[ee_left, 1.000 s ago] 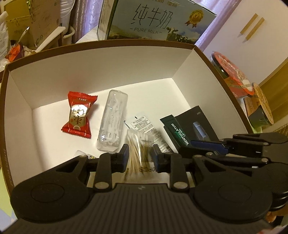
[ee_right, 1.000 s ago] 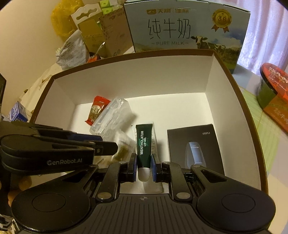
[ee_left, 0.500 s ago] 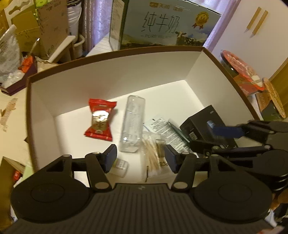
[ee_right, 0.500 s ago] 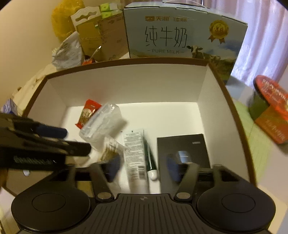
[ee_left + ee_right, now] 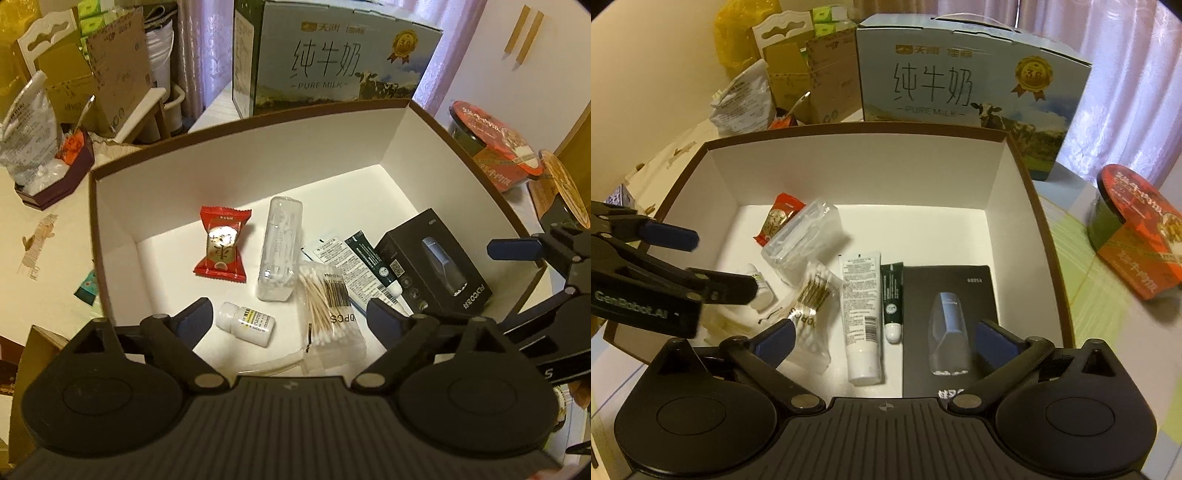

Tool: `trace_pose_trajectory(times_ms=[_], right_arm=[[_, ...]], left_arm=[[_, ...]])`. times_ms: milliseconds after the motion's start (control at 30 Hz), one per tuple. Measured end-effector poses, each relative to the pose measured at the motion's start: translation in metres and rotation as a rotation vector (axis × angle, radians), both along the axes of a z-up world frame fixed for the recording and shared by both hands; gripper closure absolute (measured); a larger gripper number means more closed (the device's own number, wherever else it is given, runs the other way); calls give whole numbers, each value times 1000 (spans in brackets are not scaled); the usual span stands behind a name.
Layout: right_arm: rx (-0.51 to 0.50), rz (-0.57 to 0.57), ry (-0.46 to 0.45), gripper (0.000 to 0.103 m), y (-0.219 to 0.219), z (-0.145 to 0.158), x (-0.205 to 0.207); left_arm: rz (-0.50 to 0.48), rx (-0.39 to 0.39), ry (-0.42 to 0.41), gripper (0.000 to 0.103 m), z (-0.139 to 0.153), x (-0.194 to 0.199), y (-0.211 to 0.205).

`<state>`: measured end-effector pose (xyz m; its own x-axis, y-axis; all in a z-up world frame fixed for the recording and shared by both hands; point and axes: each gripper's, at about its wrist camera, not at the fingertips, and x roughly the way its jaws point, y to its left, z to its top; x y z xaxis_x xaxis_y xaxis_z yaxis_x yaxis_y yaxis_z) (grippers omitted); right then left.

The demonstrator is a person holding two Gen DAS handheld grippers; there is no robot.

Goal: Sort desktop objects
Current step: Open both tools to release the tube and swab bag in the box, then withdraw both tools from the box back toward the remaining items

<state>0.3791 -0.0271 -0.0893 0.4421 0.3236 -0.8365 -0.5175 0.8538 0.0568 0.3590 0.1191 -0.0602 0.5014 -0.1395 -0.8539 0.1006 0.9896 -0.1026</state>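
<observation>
The storage box (image 5: 1027,221) is showing white inner walls with a brown rim. A candy wrapper (image 5: 221,245) is glowing red with a pale centre. The lip gel tube (image 5: 892,295) is showing dark green with a white cap, beside a white tube (image 5: 860,314) covered in small print. The shaver box (image 5: 436,266) is looking black. The milk carton (image 5: 960,85) is showing pale blue with a gold medal.

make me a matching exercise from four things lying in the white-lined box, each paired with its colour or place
Things:
1. sealed candy wrapper
2. small pill bottle
3. flat shaver carton
4. slim lip gel tube

Descriptions:
A. dark green, white cap
B. black, by the right wall
C. red
D. white, lying on its side

Pairs: 1-C, 2-D, 3-B, 4-A
</observation>
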Motion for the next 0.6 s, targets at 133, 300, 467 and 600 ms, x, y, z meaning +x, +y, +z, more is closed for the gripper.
trace_pose_trajectory(times_ms=[133, 300, 467, 600], right_arm=[[10, -19, -4, 2, -8, 5, -5], [23, -36, -17, 2, -14, 13, -14], [40, -51, -32, 2, -20, 23, -25], [54, -53, -49, 2, -23, 31, -36]], left_arm=[[8, 2, -17, 12, 9, -9, 1], [18, 9, -34, 11, 18, -21, 3], [22, 16, -45, 10, 26, -36, 2], [16, 31, -59, 9, 31, -50, -1]])
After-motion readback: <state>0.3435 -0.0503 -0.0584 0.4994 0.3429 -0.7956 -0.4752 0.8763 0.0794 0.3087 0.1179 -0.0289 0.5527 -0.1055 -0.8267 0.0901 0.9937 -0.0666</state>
